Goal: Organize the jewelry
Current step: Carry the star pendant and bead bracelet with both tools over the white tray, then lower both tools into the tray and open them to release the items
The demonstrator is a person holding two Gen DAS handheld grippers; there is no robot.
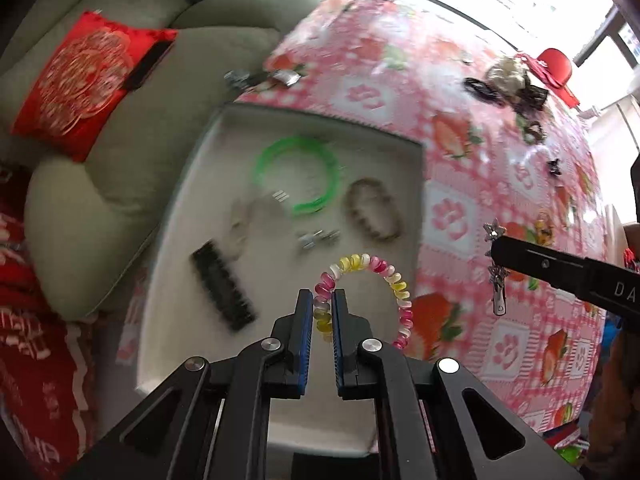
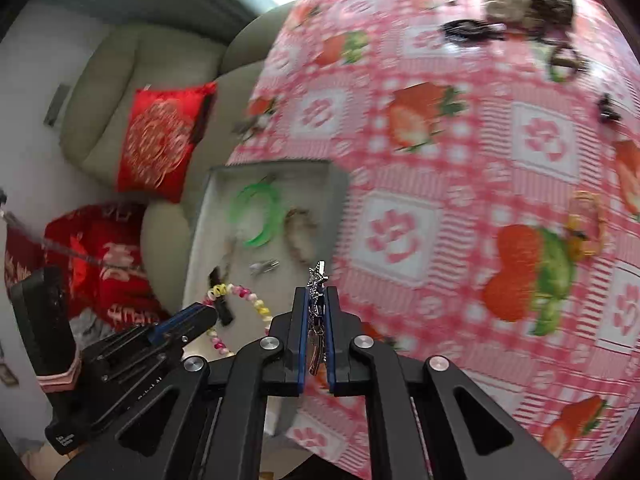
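My left gripper (image 1: pixel 322 300) is shut on a pink, yellow and white spiral hair tie (image 1: pixel 394 284), held over the near end of a white tray (image 1: pixel 184 216). In the tray lie a green bangle (image 1: pixel 298 174), a brown bead bracelet (image 1: pixel 374 210), a black comb clip (image 1: pixel 222 286), a small silver clip (image 1: pixel 316 238) and a clear bracelet. My right gripper (image 2: pixel 318 300) is shut on a silver star hair clip (image 2: pixel 317 280) at the tray's right edge, over the tablecloth. In the left wrist view the right gripper (image 1: pixel 496 246) shows with the star clip (image 1: pixel 496 276); the left gripper (image 2: pixel 212 312) and hair tie (image 2: pixel 256 304) show in the right wrist view.
The table wears a pink strawberry cloth (image 1: pixel 460 160). More hair pieces lie at its far side: black clips (image 1: pixel 482 88), a fluffy scrunchie (image 1: pixel 506 72), a small black claw (image 1: pixel 554 166), a yellow piece (image 2: pixel 586 224). A pale sofa (image 1: pixel 120 184) with a red cushion (image 1: pixel 84 80) stands left.
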